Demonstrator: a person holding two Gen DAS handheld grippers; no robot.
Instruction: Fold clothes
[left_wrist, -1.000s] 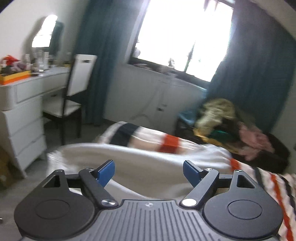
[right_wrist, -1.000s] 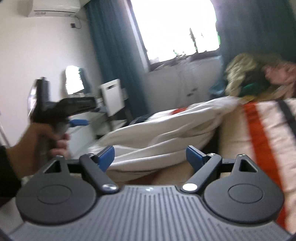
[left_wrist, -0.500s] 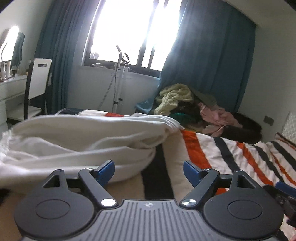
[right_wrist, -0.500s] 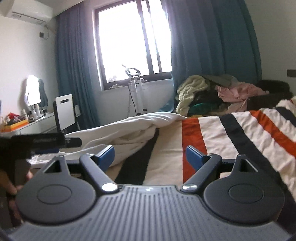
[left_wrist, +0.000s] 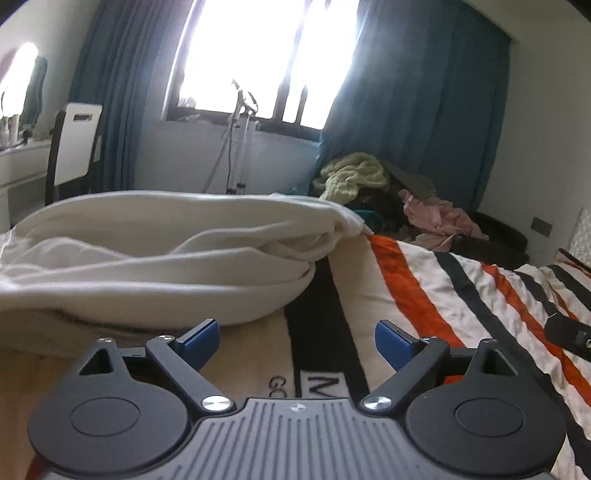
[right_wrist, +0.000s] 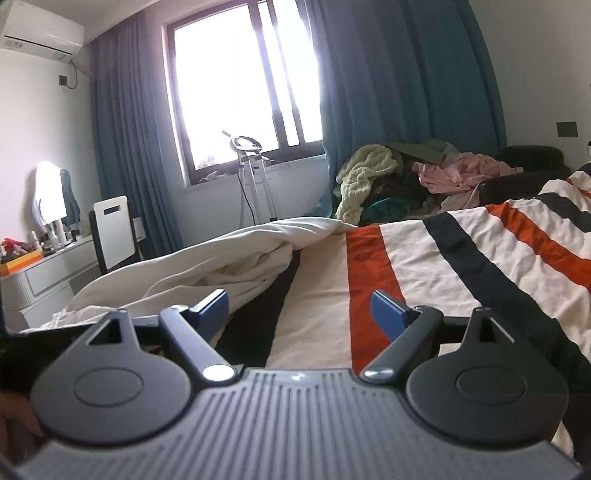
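A cream-white garment (left_wrist: 155, 258) lies bunched in thick folds on the left side of the striped bed cover (left_wrist: 424, 295). My left gripper (left_wrist: 297, 338) hovers low over the cover just in front of the garment's near edge, open, with nothing between its blue fingertips (left_wrist: 199, 338). In the right wrist view the same garment (right_wrist: 207, 266) spreads to the left on the bed cover (right_wrist: 424, 266), and my right gripper (right_wrist: 299, 308) is open and empty beside its right edge. A dark part of the right gripper (left_wrist: 570, 334) shows at the left view's right edge.
A heap of other clothes (right_wrist: 399, 177) sits past the far end of the bed, by teal curtains (right_wrist: 399, 92). A white chair (right_wrist: 112, 236) and white dresser (right_wrist: 48, 273) stand at the left. A metal stand (right_wrist: 251, 177) is below the window. A hand (right_wrist: 14, 413) shows bottom left.
Both views swung right, from the dresser side to along the bed, then came closer and lower over the cover. Both grippers stayed open. The garment lies more settled.
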